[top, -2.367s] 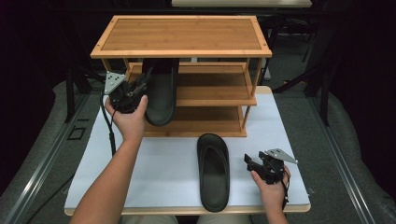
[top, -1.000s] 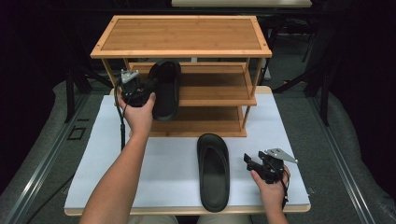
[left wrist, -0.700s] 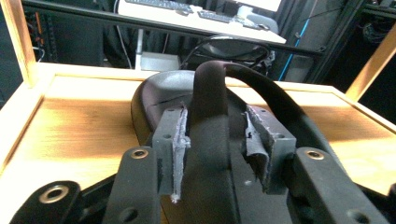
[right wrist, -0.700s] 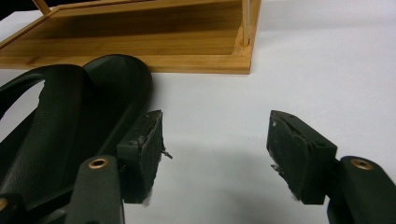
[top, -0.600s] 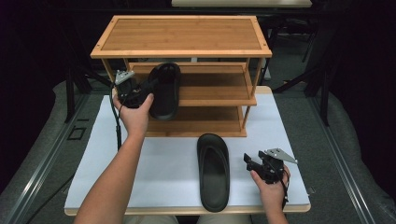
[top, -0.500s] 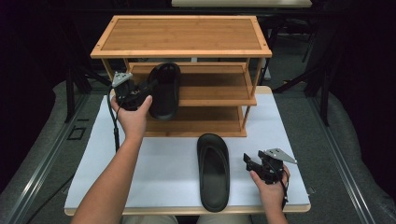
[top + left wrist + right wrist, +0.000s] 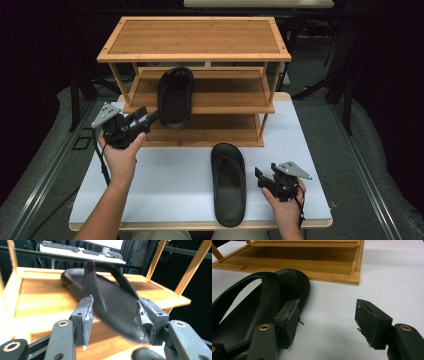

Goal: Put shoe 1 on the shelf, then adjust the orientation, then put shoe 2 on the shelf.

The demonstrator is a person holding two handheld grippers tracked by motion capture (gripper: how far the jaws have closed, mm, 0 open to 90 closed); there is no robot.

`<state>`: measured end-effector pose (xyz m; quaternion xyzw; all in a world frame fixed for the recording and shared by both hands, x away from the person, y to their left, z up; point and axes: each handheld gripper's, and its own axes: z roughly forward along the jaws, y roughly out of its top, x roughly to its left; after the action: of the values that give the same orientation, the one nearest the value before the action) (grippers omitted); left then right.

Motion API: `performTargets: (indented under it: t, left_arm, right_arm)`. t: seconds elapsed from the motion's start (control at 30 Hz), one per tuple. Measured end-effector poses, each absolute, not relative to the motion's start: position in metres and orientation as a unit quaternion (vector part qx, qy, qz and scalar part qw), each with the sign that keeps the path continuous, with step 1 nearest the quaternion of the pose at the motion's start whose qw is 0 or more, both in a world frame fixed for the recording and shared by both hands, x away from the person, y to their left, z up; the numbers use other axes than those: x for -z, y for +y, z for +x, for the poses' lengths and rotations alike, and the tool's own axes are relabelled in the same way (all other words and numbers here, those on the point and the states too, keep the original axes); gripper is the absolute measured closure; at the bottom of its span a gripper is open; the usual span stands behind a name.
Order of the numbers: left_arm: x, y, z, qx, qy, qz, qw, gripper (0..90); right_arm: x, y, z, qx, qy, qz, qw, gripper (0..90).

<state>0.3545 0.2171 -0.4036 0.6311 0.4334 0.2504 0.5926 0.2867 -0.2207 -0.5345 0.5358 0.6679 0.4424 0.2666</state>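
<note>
A black slipper [image 7: 175, 97] lies on the middle shelf of the wooden rack [image 7: 195, 37], its heel hanging over the shelf's front edge. My left gripper [image 7: 149, 119] stands open just in front and to the left of that heel, apart from it. In the left gripper view the slipper [image 7: 110, 300] shows beyond the spread jaws of the left gripper [image 7: 113, 315]. A second black slipper [image 7: 228, 182] lies flat on the white table. My right gripper [image 7: 261, 177] rests open beside its right edge. In the right gripper view that slipper [image 7: 249, 312] sits just left of the right gripper [image 7: 327, 320].
The three-tier bamboo rack stands at the back of the white table [image 7: 165, 175]; its bottom shelf [image 7: 210, 131] holds nothing. A black cable [image 7: 102, 167] trails from the left gripper along the table's left side. Dark floor and metal frames surround the table.
The left gripper has let go of the slipper, which now lies on the middle shelf. It has opened and drawn back towards the front left. The right gripper has not moved.
</note>
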Motion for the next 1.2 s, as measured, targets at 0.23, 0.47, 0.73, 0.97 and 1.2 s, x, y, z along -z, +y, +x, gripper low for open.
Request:
performTargets:
  t: [0.23,0.47,0.73,0.97,1.2]
  left_arm:
    - [0.438,0.225,0.327,-0.258,0.426,0.655,0.569,40.6]
    - [0.457,0.233,0.318,-0.236,0.427,0.670,0.559,40.2]
    - [0.460,0.240,0.320,-0.244,0.431,0.663,0.561,39.8]
    - [0.457,0.244,0.325,-0.247,0.431,0.644,0.582,39.9]
    - [0.453,0.249,0.326,-0.250,0.433,0.632,0.592,39.9]
  right_arm:
    - [0.531,-0.214,0.278,-0.442,0.672,0.529,0.271,35.6]
    - [0.532,-0.200,0.275,-0.440,0.689,0.514,0.260,39.5]
    - [0.532,-0.187,0.268,-0.442,0.701,0.495,0.262,45.8]
    - [0.535,-0.175,0.257,-0.435,0.713,0.487,0.254,55.9]
    - [0.540,-0.166,0.252,-0.426,0.732,0.486,0.216,67.4]
